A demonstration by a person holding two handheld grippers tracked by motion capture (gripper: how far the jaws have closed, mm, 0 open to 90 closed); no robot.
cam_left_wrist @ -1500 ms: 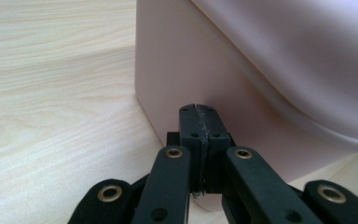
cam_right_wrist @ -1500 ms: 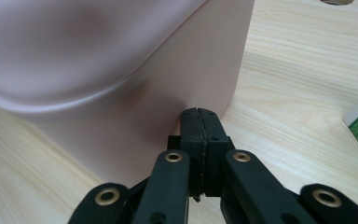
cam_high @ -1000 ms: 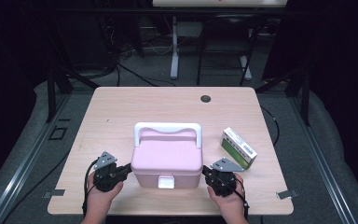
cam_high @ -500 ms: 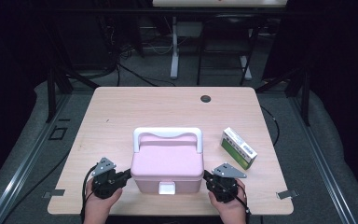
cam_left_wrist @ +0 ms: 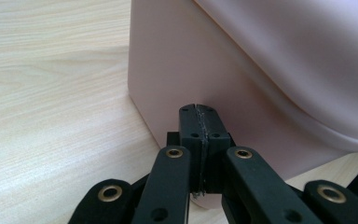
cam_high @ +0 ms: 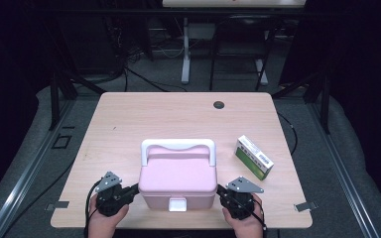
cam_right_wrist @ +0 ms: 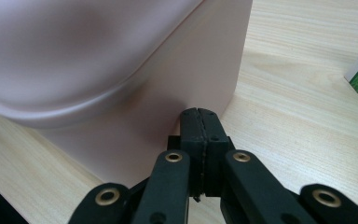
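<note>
High view first: a pink lidded box (cam_high: 177, 177) with a white handle (cam_high: 177, 146) folded along its far edge sits near the front edge of the wooden table (cam_high: 178, 116), and both tools are pressed in at its sides. The left gripper (cam_high: 135, 189) meets the box's left wall low down, and the right gripper (cam_high: 220, 190) does the same on the opposite wall, so the box is squeezed between the two tips. In the left gripper view the jaws are pressed together with nothing between them, their tips right up against the pink wall just under the lid's overhang; the right gripper view shows the mirror picture, jaws closed on nothing, tips butted against the wall near its corner. So neither tool is pinching the box; they look to be bracing or nudging it from both sides. The white front latch (cam_high: 177, 204) appears fastened and the lid is down, so I judge the opening, if that is the aim, as not yet begun. A green and white carton (cam_high: 254, 157) lies beyond and to the outside of the right jaws, well apart from the box and untouched. By my reading this is an early stage: the box is placed and steadied, and the latch, lid and carton are all left to deal with.
</note>
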